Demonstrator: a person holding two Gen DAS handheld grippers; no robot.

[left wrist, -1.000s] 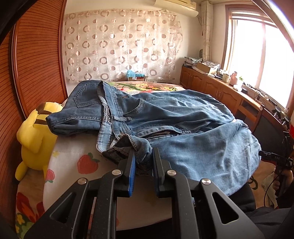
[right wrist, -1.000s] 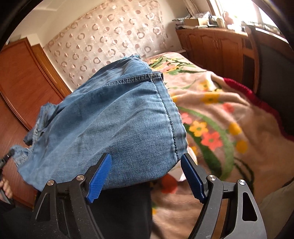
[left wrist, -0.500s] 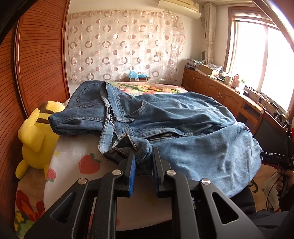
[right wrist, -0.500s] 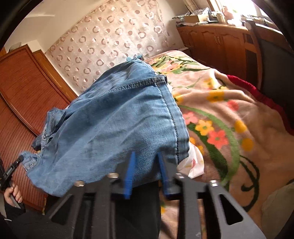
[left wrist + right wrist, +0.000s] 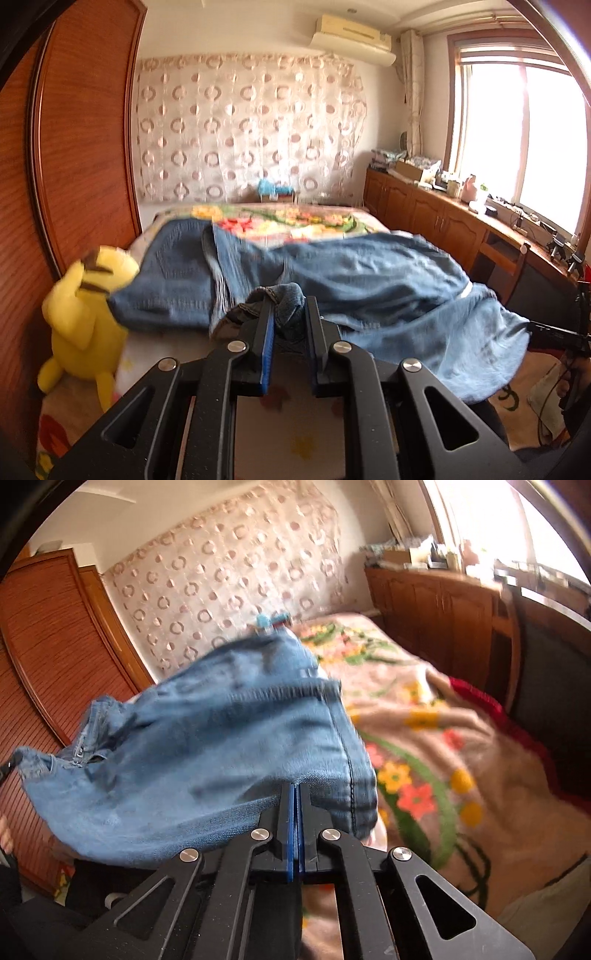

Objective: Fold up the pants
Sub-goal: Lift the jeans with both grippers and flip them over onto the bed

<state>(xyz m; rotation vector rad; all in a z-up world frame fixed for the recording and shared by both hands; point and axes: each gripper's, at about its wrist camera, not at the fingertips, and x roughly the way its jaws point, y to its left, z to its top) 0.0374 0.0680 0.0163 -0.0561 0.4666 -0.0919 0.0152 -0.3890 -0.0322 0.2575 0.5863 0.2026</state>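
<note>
Blue denim pants (image 5: 369, 280) lie spread across the bed, blurred by motion. My left gripper (image 5: 289, 314) is shut on a bunched fold of the pants near the waistband and zipper, lifted off the sheet. In the right wrist view the pants (image 5: 207, 753) hang in front of the camera, with a dark side seam running down their right side. My right gripper (image 5: 295, 788) is shut on the thin lower edge of the denim, its blue pads almost touching. The right gripper also shows far right in the left wrist view, held by a hand (image 5: 576, 373).
A yellow plush toy (image 5: 88, 321) sits at the bed's left edge beside the wooden wardrobe (image 5: 85, 147). A floral blanket (image 5: 436, 746) covers the bed. Wooden cabinets (image 5: 424, 218) with clutter run under the window at right. A patterned curtain (image 5: 243, 129) hangs behind.
My right gripper closed from wide open onto the pants' edge. Both grippers rose, lifting the near side of the denim off the bed.
</note>
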